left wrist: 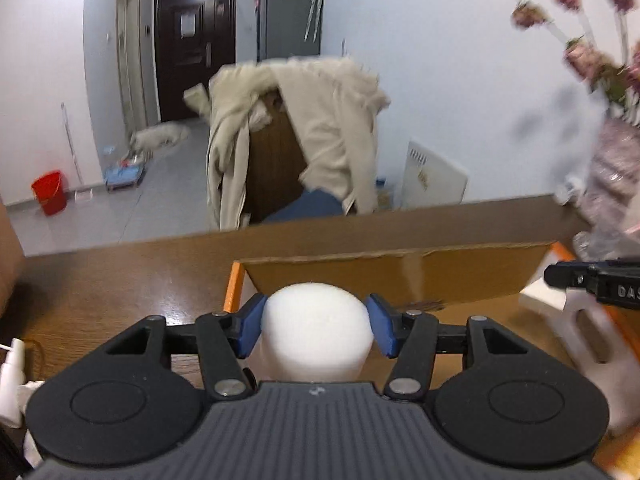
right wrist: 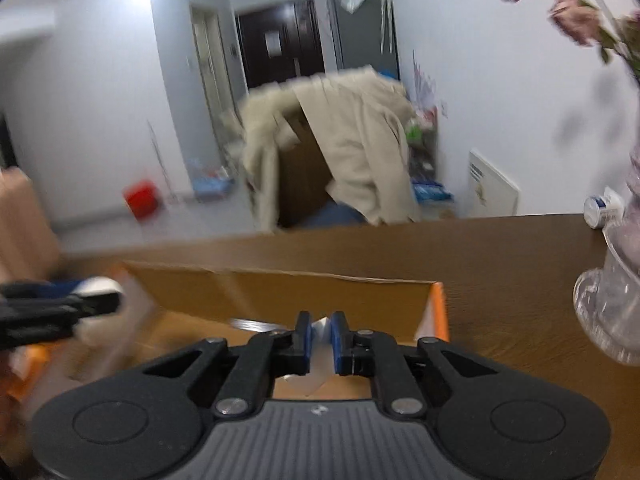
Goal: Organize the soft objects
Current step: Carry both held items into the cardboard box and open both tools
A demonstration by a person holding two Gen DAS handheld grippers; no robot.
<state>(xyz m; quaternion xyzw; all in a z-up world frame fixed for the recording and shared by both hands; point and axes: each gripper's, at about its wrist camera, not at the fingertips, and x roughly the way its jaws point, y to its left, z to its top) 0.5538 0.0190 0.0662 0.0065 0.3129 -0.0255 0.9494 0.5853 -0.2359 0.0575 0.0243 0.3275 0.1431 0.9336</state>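
Over the cardboard box (left wrist: 400, 276) on the brown table (left wrist: 120, 280), the left gripper (left wrist: 316, 322) squeezes a white foam cylinder (left wrist: 316, 332) between its blue pads. The right gripper (right wrist: 320, 338) pinches a thin white foam piece (right wrist: 318, 364), jaws narrow, above the same box. A glass vase (right wrist: 612, 304) of dried flowers stands just right. Beyond, a beige coat (left wrist: 320, 128) drapes a chair; a red bucket (left wrist: 50, 192) sits on the grey floor.

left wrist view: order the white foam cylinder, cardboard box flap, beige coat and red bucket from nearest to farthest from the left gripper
1. white foam cylinder, held between the left gripper pads.
2. cardboard box flap, just ahead on the table.
3. beige coat, draped on a chair beyond the table.
4. red bucket, far left on the floor.
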